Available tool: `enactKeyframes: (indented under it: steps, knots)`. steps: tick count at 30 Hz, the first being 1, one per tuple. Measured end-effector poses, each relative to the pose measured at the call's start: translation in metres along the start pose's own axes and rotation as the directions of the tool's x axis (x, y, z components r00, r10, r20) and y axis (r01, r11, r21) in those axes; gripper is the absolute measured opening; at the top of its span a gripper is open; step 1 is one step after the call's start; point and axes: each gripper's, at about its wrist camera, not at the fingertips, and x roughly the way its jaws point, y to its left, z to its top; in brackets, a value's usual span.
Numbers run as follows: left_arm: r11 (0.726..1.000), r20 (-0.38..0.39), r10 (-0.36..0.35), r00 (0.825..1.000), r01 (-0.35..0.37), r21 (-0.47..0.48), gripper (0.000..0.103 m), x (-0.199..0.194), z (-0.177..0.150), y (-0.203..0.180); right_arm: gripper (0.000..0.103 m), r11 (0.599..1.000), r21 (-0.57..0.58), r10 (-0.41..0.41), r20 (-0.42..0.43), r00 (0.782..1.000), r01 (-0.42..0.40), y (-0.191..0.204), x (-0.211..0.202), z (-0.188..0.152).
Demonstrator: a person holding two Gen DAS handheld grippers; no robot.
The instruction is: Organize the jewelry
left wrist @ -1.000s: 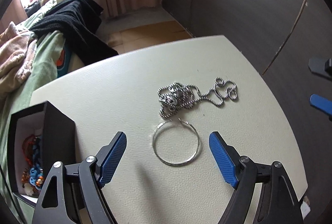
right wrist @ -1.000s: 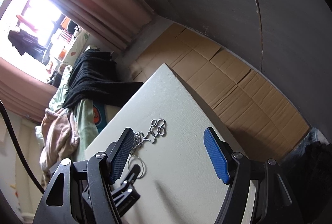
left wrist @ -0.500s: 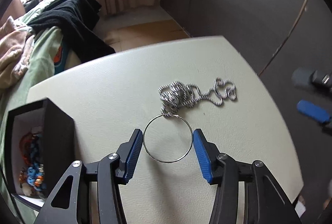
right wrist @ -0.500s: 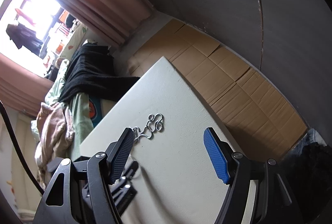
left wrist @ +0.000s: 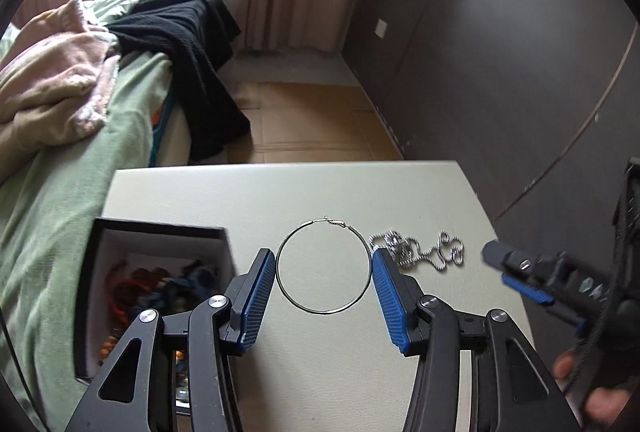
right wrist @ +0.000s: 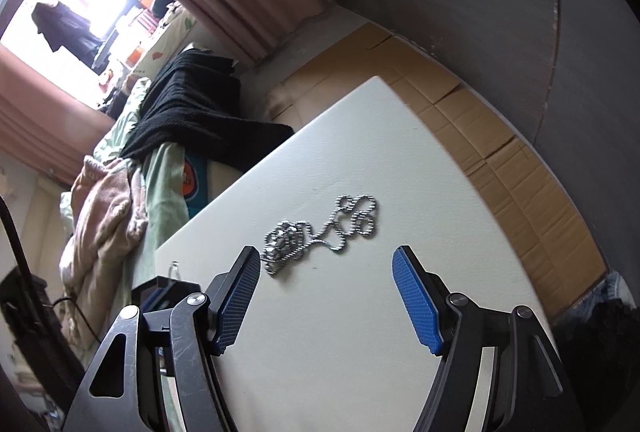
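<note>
Dark grey walls and a floor covered in flattened cardboard (right wrist: 500, 136) surround a white table (left wrist: 280, 192) standing beside a bed (left wrist: 80, 152) with green sheets, a pink blanket (left wrist: 52, 72) and a black knitted garment (left wrist: 188, 32) draped over its edge.

Seen from the left wrist camera, the left gripper (left wrist: 324, 282) holds a large thin silver hoop earring (left wrist: 294, 299) between its two blue-padded fingers (left wrist: 252, 296), which are closed just to the hoop's width and press against its left and right sides. The hoop's clasp points away from the camera. Whether the hoop rests on the table or is lifted off it cannot be told.

Left of the hoop sits an open black jewelry box (left wrist: 160, 232) with a pale lining, holding a jumble of red, orange and blue beaded pieces (left wrist: 152, 284). Right of the hoop, just past the right-hand finger, a silver ball chain necklace (left wrist: 420, 252) lies in a loose tangle on the table.

Farther right of the hoop, the right gripper (left wrist: 524, 278) appears at the frame edge. Its own camera shows its fingers (right wrist: 236, 304) spread wide with nothing between them, poised near the ball chain necklace (right wrist: 320, 232), whose bunched end lies just beside the left-hand finger.
</note>
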Motion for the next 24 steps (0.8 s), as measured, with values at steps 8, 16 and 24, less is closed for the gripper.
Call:
enactKeyframes:
  steps: [8, 16, 24]
  knots:
    - [0.994, 0.059, -0.025, 0.998, 0.031, -0.103, 0.052, -0.023, 0.011, 0.033, 0.068, 0.998, -0.057, -0.037, -0.037, 0.999, 0.035, 0.025, 0.034, -0.007]
    - [0.982, 0.091, -0.032, 0.995, 0.049, -0.185, 0.052, -0.036, 0.018, 0.069, 0.067, 0.965, -0.151, -0.213, 0.026, 0.977, 0.215, 0.058, 0.063, -0.006]
    - [0.974, 0.102, -0.022, 0.995, 0.044, -0.222, 0.052, -0.048, 0.017, 0.093, 0.067, 0.904, -0.243, -0.348, 0.064, 0.935, 0.353, 0.078, 0.083, -0.009]
